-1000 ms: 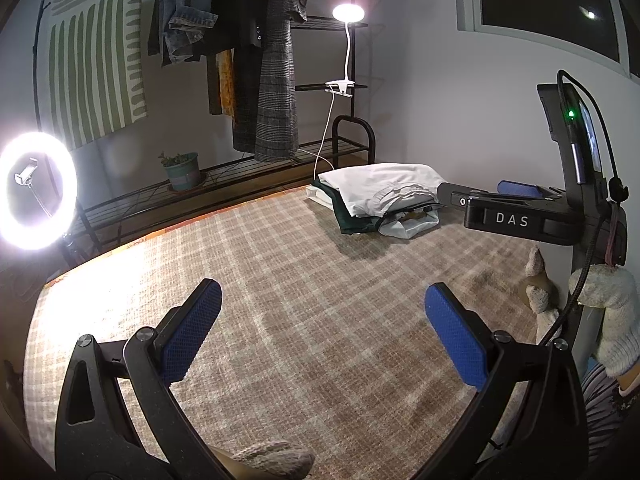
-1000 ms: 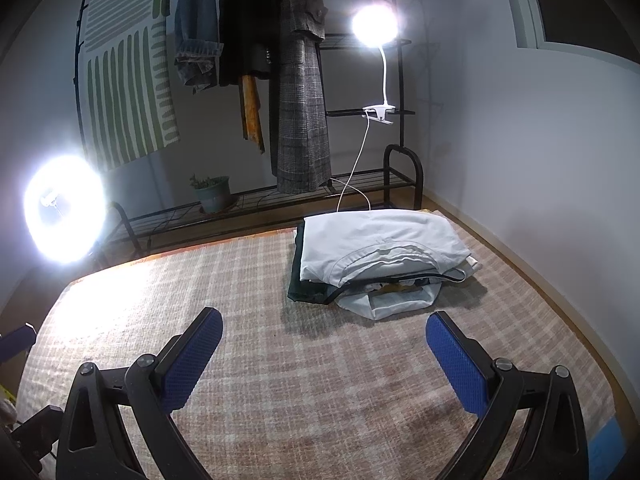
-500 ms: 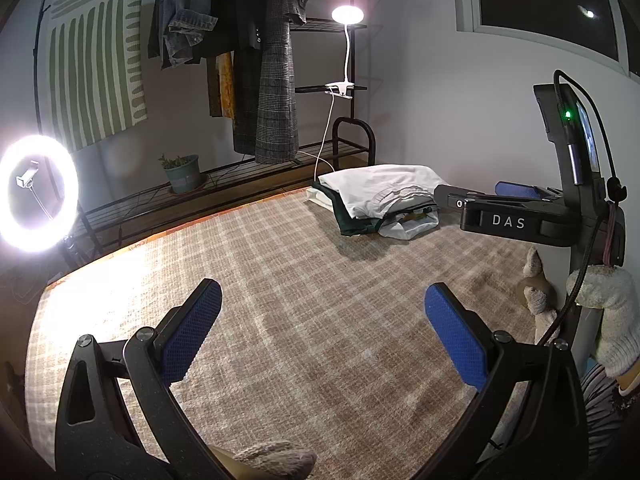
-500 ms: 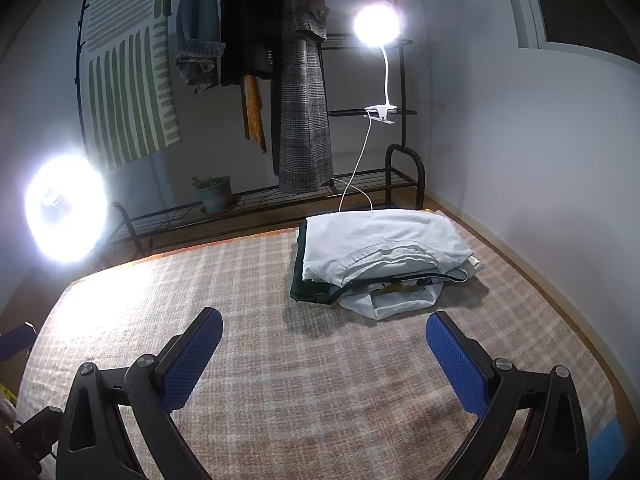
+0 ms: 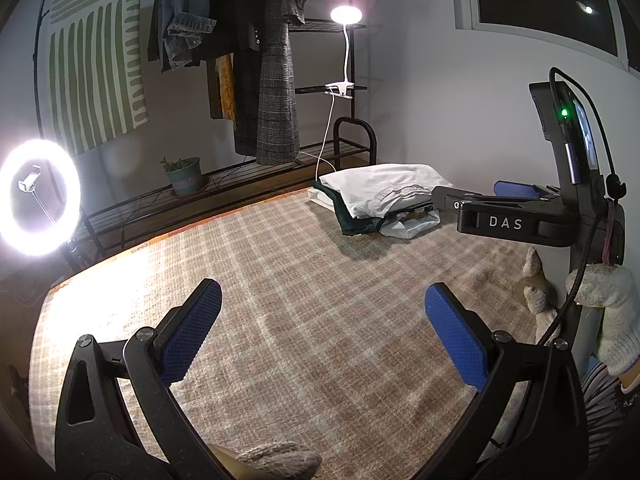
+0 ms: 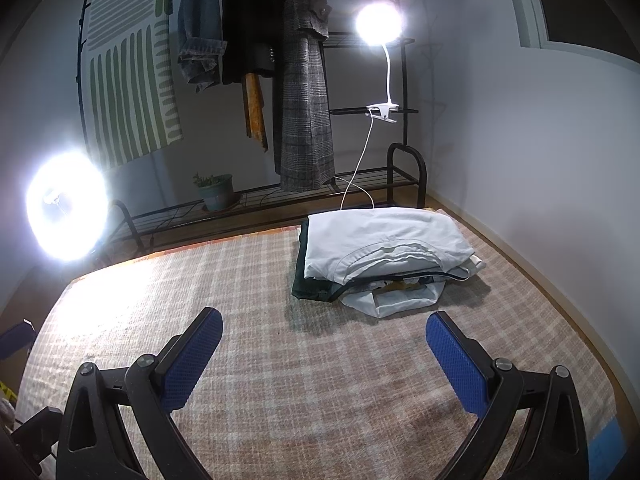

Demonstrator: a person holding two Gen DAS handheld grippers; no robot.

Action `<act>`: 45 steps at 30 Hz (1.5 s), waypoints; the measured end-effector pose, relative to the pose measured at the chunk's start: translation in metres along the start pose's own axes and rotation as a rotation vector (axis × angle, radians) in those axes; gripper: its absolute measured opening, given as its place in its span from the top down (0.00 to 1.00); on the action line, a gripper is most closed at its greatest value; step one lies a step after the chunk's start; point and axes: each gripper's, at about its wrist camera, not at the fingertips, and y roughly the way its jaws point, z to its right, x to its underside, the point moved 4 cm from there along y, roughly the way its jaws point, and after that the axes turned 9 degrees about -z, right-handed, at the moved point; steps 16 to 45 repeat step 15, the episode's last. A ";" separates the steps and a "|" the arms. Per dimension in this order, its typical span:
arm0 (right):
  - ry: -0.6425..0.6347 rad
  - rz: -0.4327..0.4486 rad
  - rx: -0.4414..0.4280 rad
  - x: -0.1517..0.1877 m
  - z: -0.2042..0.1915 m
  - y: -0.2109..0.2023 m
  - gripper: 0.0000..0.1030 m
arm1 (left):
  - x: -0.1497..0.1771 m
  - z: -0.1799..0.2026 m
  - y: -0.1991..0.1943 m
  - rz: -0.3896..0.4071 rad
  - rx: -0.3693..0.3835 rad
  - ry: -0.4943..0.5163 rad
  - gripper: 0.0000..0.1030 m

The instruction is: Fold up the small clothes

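Observation:
A stack of folded clothes (image 6: 384, 248), a white garment on top of dark green and pale ones, lies at the far right of the plaid bedspread (image 6: 304, 384); it also shows in the left wrist view (image 5: 380, 196). My left gripper (image 5: 320, 328) is open and empty over the bedspread (image 5: 304, 288), well short of the stack. My right gripper (image 6: 324, 348) is open and empty, just in front of the stack. In the left wrist view the right gripper's body marked DAS (image 5: 516, 220) shows side-on at the right.
A ring light (image 5: 36, 196) glows at the left. A black rack with hanging clothes (image 6: 304, 92), a clip lamp (image 6: 380, 24) and a potted plant (image 6: 216, 192) stands behind the bed. A white wall (image 6: 540, 160) runs along the right. Gloved hands (image 5: 608, 312) show.
Both views have shifted only slightly. The stack and both open grippers stay as they were.

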 end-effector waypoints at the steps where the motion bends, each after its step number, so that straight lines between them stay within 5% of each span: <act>1: 0.000 0.001 0.000 0.000 0.000 0.000 0.00 | 0.000 0.000 -0.001 0.000 0.000 0.002 0.00; 45: 0.003 0.000 0.000 0.001 -0.001 -0.001 0.00 | 0.001 -0.011 -0.005 0.011 -0.014 0.015 0.00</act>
